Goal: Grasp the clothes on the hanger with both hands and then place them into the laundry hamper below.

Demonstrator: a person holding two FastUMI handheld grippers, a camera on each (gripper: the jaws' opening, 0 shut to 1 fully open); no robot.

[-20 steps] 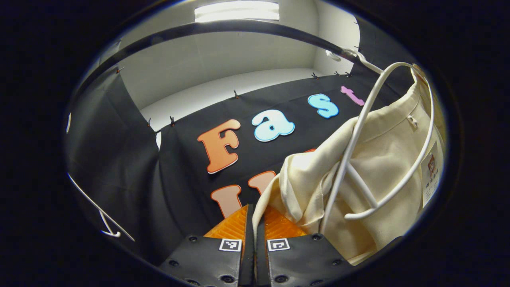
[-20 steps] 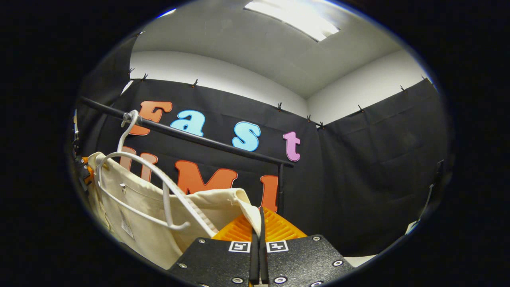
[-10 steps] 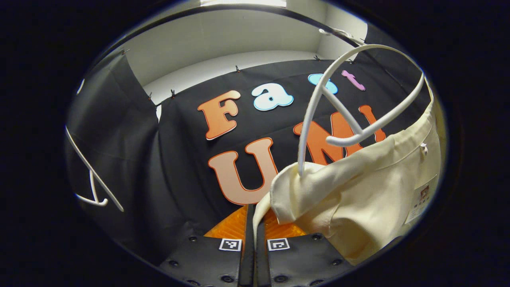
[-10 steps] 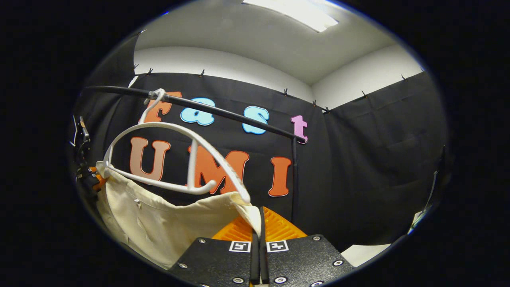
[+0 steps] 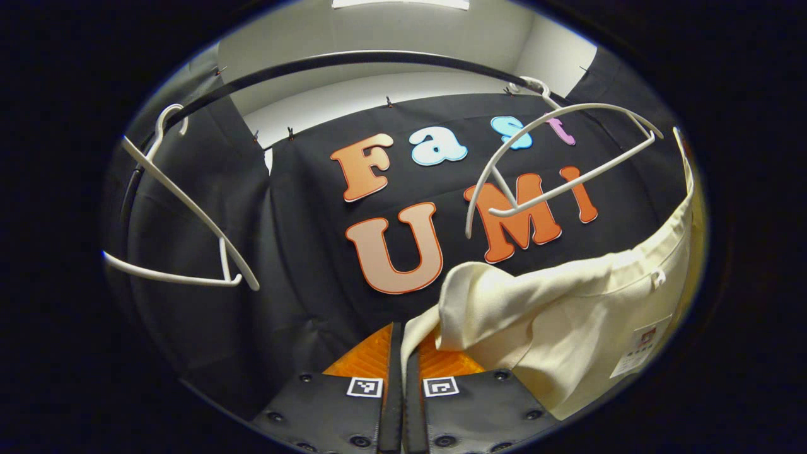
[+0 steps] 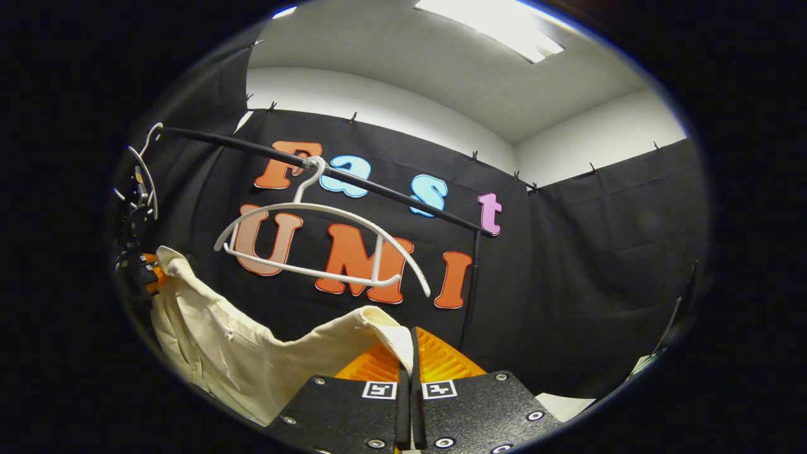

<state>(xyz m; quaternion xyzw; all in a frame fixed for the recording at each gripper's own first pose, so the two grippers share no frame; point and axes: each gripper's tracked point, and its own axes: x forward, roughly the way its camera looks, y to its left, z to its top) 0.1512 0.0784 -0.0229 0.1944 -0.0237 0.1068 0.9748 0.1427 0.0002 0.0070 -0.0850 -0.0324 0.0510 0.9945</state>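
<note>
left gripper [image 5: 398,343] clenched on cream garment [image 5: 567,309] edge | right gripper [image 6: 411,353] clenched on its other edge | garment sagged between them, at 6 o'clock of bare white hanger [image 6: 321,243] | hanger hooked on black rail [image 6: 353,183]

Black cloth wall [image 6: 599,252], white ceiling light [image 6: 498,25] above.

Two white plastic hangers on one black rail [image 5: 353,60]: one hanger [image 5: 555,164] to the right, a second hanger [image 5: 183,221] at the left end. One cream garment [image 5: 567,315]. Two handheld grippers: the left gripper [image 5: 400,343], the right gripper [image 6: 410,353]. One ceiling light panel [image 6: 498,25].
</note>
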